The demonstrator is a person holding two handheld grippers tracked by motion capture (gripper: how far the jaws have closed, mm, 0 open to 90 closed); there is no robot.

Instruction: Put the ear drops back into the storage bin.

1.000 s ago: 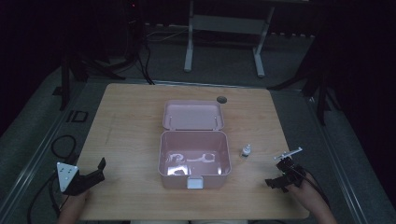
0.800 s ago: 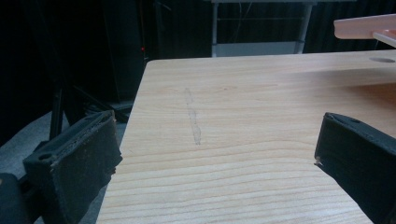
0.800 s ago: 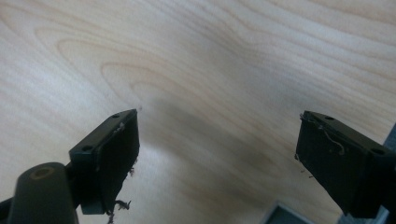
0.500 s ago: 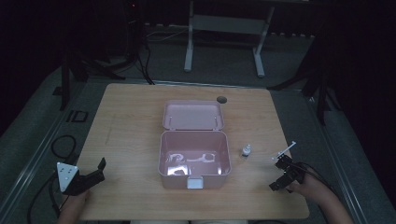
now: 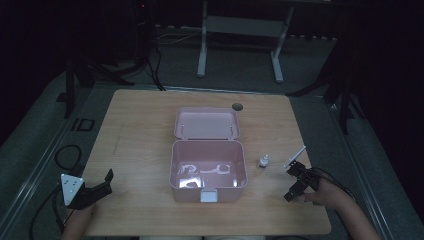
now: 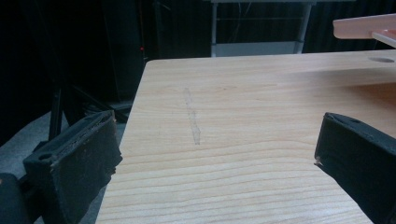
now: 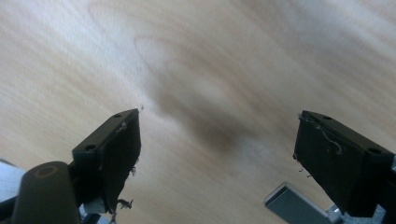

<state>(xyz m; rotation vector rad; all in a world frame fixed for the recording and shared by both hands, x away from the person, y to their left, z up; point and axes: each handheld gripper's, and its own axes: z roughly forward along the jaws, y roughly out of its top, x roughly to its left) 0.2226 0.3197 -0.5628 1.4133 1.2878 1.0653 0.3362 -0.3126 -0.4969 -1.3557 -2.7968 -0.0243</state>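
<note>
High view, syringe [image 5: 295, 156] seen beside right gripper [image 5: 296, 183], right gripper view, jaws spread wide, nothing held, left gripper [image 5: 95, 189] likewise agape

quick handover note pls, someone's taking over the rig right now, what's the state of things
Left gripper: open, empty, resting near the table's front left corner.
Right gripper: open, empty, low over the table near the front right, pointing down at bare wood.
Pink box: centre of the table, lid open and lying back behind it; something pale lies inside, too dim to name.
Small bottle: upright, just right of the box.
Syringe: lying beside the right gripper, not held.
Done: box opened.
Left: probably pick up the bottle and syringe; neither is gripped yet.
</note>
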